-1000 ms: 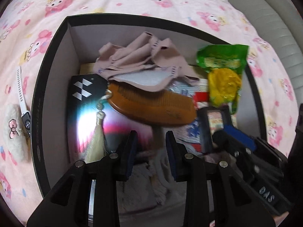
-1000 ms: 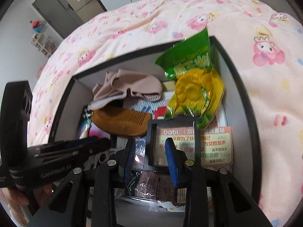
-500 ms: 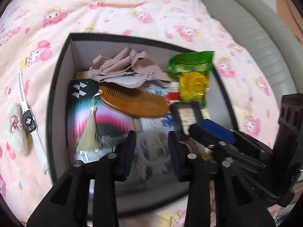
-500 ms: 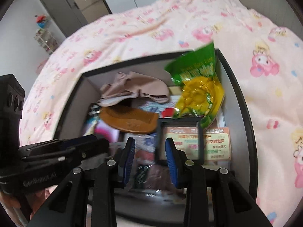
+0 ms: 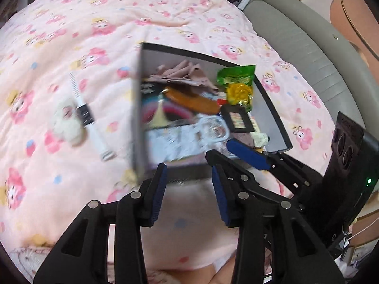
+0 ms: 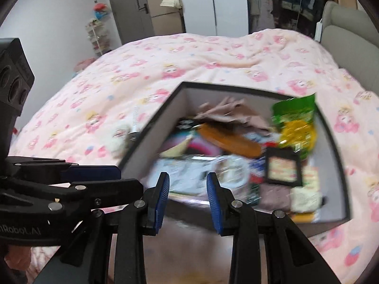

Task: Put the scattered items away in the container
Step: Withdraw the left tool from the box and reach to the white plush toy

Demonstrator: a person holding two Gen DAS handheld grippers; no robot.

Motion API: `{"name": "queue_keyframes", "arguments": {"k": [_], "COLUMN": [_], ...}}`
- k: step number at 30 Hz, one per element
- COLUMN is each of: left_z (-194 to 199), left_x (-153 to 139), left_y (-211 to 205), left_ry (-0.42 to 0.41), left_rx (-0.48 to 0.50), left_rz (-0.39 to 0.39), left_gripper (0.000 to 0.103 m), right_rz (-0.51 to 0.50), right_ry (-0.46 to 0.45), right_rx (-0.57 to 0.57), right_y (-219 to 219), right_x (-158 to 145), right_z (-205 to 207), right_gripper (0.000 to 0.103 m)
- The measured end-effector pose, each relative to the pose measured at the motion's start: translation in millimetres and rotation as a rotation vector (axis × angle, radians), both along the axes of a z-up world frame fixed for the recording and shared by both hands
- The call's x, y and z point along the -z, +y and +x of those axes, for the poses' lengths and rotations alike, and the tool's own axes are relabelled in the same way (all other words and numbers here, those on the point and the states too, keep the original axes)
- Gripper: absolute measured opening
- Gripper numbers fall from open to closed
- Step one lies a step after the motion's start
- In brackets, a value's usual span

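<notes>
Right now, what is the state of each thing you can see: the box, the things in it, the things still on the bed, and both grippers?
box: open, no lid, nearly full
wooden comb: inside the box, lying flat
green snack bag: inside, leaning on the box wall
watch: outside, on the blanket
fluffy hair clip: outside, beside the watch
left gripper: open, empty
right gripper: open, empty

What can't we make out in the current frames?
- Box front contents: motion-blurred in both wrist views; the pale items can't be identified.
- Fluffy white item and watch on the bedspread: smeared in the left view, partly behind the box wall in the right.
- Green snack bag print: unreadable.
</notes>
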State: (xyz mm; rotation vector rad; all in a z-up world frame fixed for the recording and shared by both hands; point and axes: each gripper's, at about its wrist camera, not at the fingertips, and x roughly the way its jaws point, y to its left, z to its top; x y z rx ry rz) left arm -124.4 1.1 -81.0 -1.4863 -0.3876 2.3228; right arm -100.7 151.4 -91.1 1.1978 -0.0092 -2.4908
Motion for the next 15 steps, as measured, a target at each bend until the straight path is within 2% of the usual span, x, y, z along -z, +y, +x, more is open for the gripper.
{"name": "queue_keyframes", "arguments": {"k": [3, 6, 10, 12, 15], "left_z": [13, 14, -1, -3, 0], "left_x": [-2, 8, 41, 55, 70], "left_y": [-37, -79, -127, -146, -174], "left_ry": [0.012, -0.018, -0.124, -0.163, -0.172], "left_rx": [-0.142, -0.259, -0.367, -0.402, -0.479], "left_rz": [-0.022, -0.003, -0.004, 0.04, 0.183], "left_gripper": [0.04, 0.041, 0.042, 0.042, 0.042], "right_rz": [-0.025, -0.039, -0.076, -0.025, -0.023], "right_ry": [0.019, 0.029, -0.037, -0.061, -0.101], "right_rx": [-0.017, -0.044, -0.12, -0.124, -0.148], "right_y": [-15, -33, -72, -99, -131], "right_x": [-4, -9, -1, 6, 13], "right_z": [7, 14, 10, 1, -14], "right_gripper": [0.029, 0.029, 0.029, 0.029, 0.029]}}
